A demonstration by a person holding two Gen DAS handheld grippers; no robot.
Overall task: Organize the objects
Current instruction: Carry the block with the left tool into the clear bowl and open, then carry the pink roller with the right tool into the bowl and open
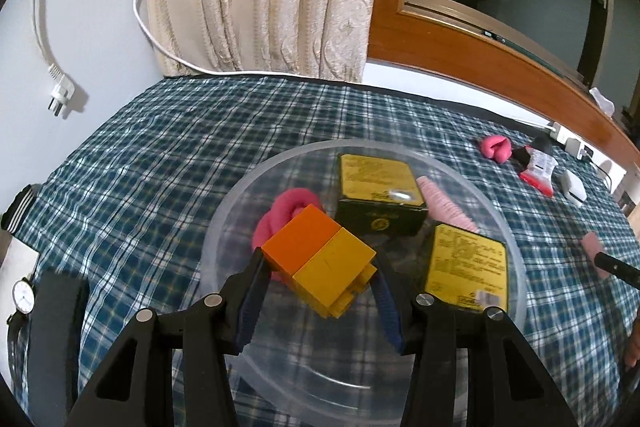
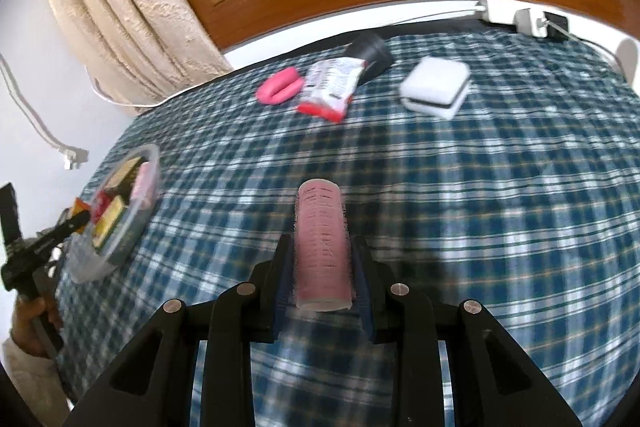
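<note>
Here the left gripper [image 1: 320, 267] hangs over the clear plastic bowl [image 1: 512, 251] near the left edge of the checked tablecloth [image 1: 180, 155], its jaws closed on a block [image 1: 320, 259] that is orange on one half and yellow on the other and sits tilted between the pads. In the bowl below lie a pink cloth roll [image 1: 286, 205], two yellow-and-black boxes [image 1: 378, 183] and a pale pink curler [image 1: 444, 205]. In the right wrist view a hand [image 2: 30, 323] at the left edge holds that gripper's handle level with the bowl. The right gripper [image 2: 323, 267] points across the middle of the cloth, jaws narrow and gripping a pink hair curler [image 2: 323, 247] lengthwise. Toward the far edge lie another pink roll [image 2: 278, 89], a red-and-white packet [image 2: 330, 89] leaning on a black cup [image 2: 370, 53], and a white case [image 2: 436, 85].
</note>
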